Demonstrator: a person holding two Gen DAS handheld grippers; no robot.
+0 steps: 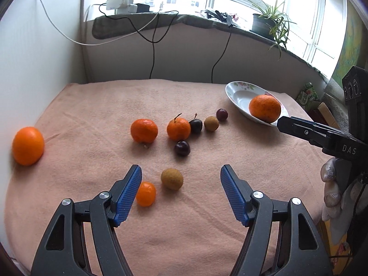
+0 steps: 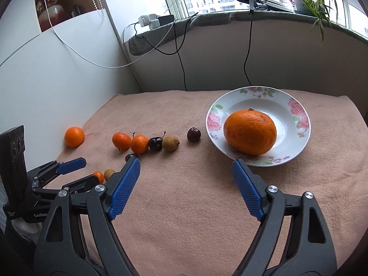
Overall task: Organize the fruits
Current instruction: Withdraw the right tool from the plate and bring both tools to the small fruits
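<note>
A large orange lies in a white floral plate at the right of a pink cloth. My right gripper hovers open just in front of the plate, with nothing between its pads. My left gripper is open low over the cloth; a brown round fruit lies between its fingers and a small kumquat lies beside the left pad, neither gripped. Further off lie two mandarins, three dark cherries and another brown fruit. An orange sits far left.
The pink cloth covers the table, which meets a white wall on the left and a low wall at the back. Cables hang from the windowsill above, where a potted plant stands. A gloved hand holds the right gripper.
</note>
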